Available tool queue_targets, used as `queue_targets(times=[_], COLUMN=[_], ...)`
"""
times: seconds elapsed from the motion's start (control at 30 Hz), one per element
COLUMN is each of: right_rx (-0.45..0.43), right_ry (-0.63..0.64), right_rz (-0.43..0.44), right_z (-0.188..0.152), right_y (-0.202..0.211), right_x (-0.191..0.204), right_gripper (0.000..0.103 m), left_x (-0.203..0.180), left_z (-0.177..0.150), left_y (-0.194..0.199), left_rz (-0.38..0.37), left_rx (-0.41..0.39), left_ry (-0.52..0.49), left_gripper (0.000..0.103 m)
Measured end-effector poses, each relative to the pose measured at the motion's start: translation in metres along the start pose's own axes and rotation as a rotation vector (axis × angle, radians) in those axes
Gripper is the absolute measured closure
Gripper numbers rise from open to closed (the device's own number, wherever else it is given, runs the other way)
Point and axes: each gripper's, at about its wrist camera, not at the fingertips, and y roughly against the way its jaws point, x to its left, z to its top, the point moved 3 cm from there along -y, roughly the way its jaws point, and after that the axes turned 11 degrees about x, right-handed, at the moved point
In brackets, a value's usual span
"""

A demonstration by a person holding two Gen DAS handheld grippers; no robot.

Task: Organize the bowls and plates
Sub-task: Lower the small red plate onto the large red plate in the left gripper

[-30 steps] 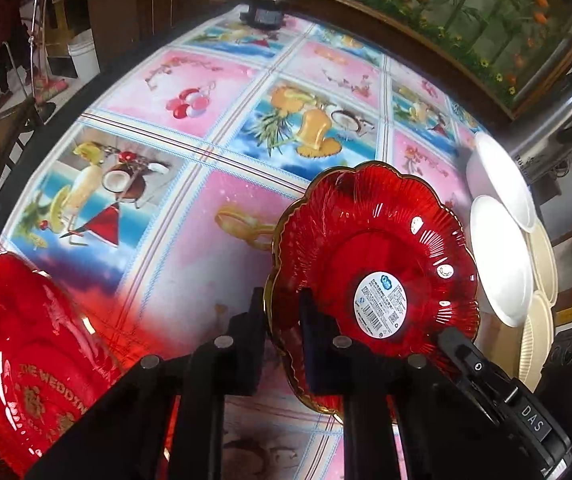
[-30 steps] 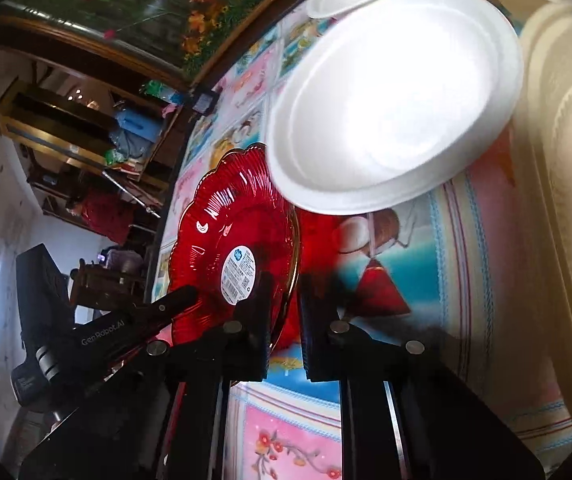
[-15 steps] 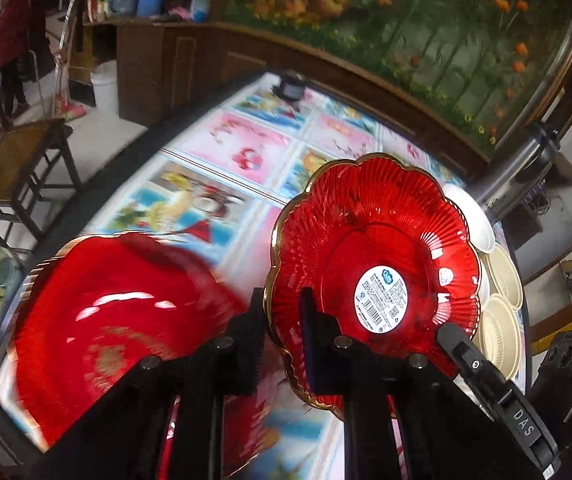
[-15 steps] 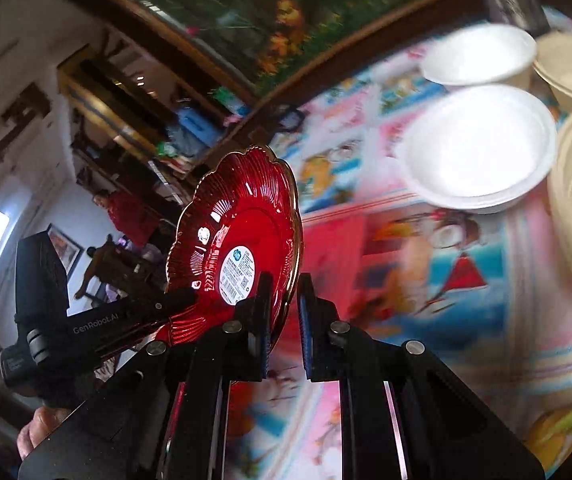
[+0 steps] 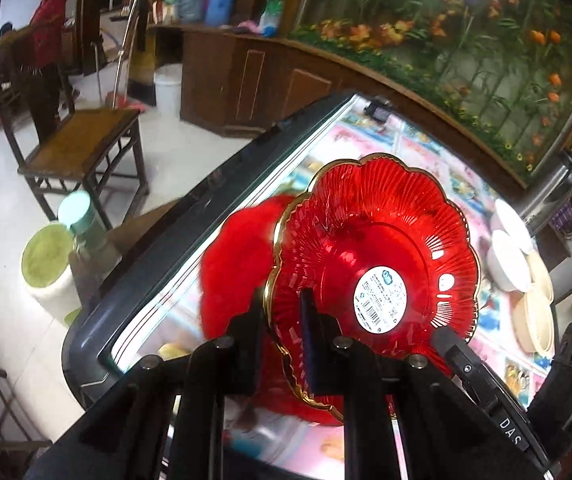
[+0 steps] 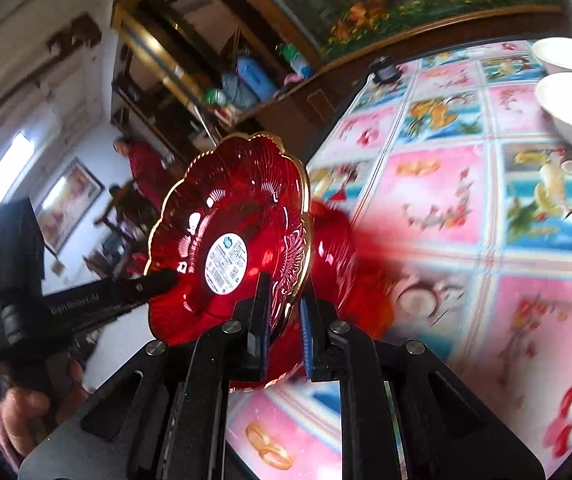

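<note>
A red scalloped glass plate [image 5: 373,256] with a gold rim and a white sticker is held in the air, tilted. My left gripper [image 5: 282,312] is shut on its rim at one side. My right gripper [image 6: 286,300] is shut on its rim [image 6: 301,240] at the other side. A second red plate [image 5: 238,264] lies blurred on the table behind and below it; it also shows in the right wrist view [image 6: 337,256]. The left gripper's body [image 6: 86,304] shows at the left of the right wrist view.
The table has a fruit-print cloth [image 6: 445,200] and a dark edge [image 5: 190,232]. White bowls [image 5: 509,256] and beige plates [image 5: 533,320] stand at its far right. A wooden chair [image 5: 82,144], a stool [image 5: 46,260] and a person [image 5: 48,52] are beyond the edge.
Both grippers have carried the red scalloped plate up and toward the table's left edge, over the second red plate. The white bowls are now farther away.
</note>
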Motion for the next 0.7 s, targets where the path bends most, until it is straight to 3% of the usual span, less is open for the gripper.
queue_targets(times=[0.2,0.4,0.5,0.57,0.7], right_rx=[0.034,0.020,0.009,-0.001,0.024], right_ry=[0.017,0.084,0.141,0.163,0.158], right_rz=[-0.091,-0.188,-0.233,-0.267,-0.260], right_z=[-0.006,-0.009,-0.009,-0.009,-0.009], right_y=[-0.016,-0.020,-0.023,-0.025,-0.031], right_x=[0.001,0.011,0.020,0.023,0.022], right_gripper=[0.091,0.091,0.087,0.077,0.077], left_x=[0.007,0.011,0.014,0.013,0.011], left_z=[-0.005,-0.009,-0.009,-0.009,-0.007], left_y=[-0.018,-0.024,-0.024,-0.021,-0.014], left_rz=[0.008,0.072,0.098,0.123,0.165], left_rx=[0.035,0.025,0.003,-0.021,-0.072], left_ry=[-0.012,-0.046,-0.062,-0.077,-0.102], left_gripper=[0.086,0.086,0.086,0.086,0.086])
